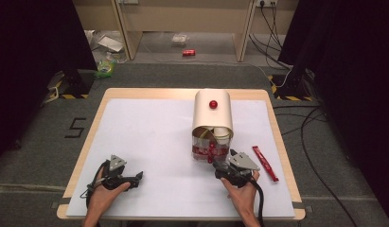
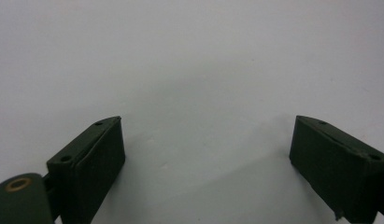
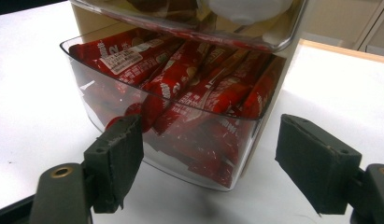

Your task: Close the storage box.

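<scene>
— Right tongs [image 3: 206, 163] spread wide, empty, just before the clear drawer [image 3: 180, 116] of red sachets [image 3: 180, 88] under the cream dispenser [image 1: 212, 111], mid-table.
— Best eased in level, pinching one sachet only. Left tongs [image 2: 206, 154] open too, idle over bare table [image 2: 180, 56].

The left half of the white table [image 1: 149, 137] lies bare, so the left gripper [image 1: 138, 177], jaws apart at lower left, has open room on every side. At centre right, the cream box [image 1: 212, 113] with its clear drawer [image 3: 180, 135] of red packets [image 3: 189, 88] stands directly before the wide-open right gripper [image 3: 208, 163]. A red stick packet [image 1: 264, 163] lies just right of that gripper, narrowing the strip to the table's right edge.
</scene>
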Demonstrator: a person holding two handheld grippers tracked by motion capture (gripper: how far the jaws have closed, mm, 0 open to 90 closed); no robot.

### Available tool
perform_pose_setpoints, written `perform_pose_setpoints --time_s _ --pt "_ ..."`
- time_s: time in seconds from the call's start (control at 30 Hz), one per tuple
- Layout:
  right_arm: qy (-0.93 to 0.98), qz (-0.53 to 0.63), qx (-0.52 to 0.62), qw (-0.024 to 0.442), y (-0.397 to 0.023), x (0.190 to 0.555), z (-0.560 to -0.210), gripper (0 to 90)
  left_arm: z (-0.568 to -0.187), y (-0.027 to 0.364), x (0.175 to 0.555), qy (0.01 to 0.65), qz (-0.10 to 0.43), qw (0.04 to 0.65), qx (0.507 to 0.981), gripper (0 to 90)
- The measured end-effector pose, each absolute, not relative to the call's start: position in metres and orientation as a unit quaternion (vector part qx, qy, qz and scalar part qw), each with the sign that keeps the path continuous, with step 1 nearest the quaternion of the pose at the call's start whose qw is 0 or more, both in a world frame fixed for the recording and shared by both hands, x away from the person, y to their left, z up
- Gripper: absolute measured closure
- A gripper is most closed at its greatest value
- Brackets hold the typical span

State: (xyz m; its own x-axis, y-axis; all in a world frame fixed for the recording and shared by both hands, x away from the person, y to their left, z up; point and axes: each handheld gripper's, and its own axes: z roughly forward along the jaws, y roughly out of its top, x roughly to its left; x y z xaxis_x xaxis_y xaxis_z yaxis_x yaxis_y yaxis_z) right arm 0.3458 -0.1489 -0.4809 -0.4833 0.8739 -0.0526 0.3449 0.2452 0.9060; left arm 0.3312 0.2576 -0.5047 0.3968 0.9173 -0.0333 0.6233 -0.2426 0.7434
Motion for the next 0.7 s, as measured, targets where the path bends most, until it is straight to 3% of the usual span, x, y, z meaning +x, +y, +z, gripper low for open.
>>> perform_pose_setpoints --time_s 0.7 --pt "0.729 0.451 0.42 0.297 -0.148 0.356 -0.481 24.6 -0.505 0.258 0.331 0.507 0.211 0.349 0.759 9.5"
